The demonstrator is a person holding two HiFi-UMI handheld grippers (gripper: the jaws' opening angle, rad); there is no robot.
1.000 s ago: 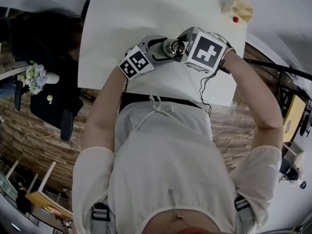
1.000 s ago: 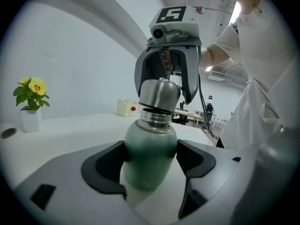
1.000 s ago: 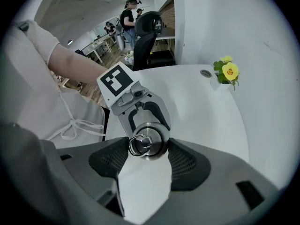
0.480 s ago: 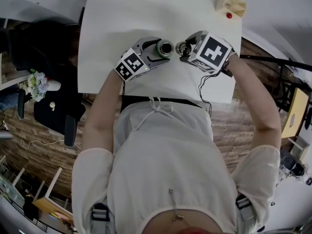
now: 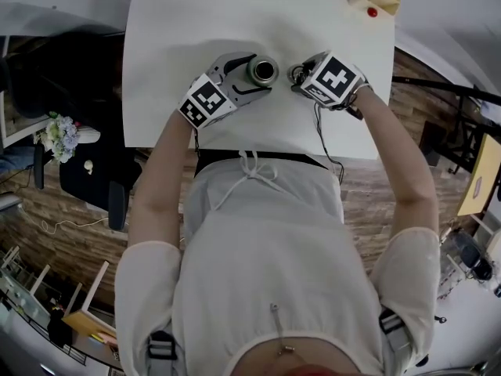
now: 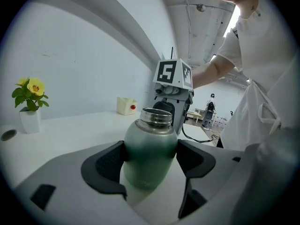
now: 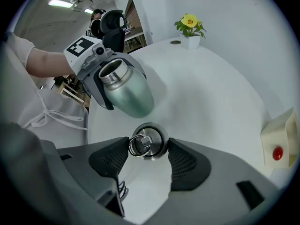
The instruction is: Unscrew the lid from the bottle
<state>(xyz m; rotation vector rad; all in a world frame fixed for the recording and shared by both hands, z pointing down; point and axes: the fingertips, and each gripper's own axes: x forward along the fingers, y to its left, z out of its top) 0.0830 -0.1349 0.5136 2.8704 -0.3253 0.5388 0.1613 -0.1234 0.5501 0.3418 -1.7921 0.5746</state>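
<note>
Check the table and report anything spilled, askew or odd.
Nothing stands out. The bottle stands upright and open in the left hand-held gripper; its lid is off, clamped in the right hand-held gripper. No spill visible.

Light: bright, even; ceiling strip at 11 o'clock, right gripper view.
Shadows: soft, on table.
Glare: faint sheen on bottle.
Edges: fisheye bend, dark corners.

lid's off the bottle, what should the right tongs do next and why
Probably set the lid down on the white table and open the right tongs. They clamp the lid clear of the bottle, whose steel mouth stands open in the left tongs, and bare table lies right beneath the lid.
</note>
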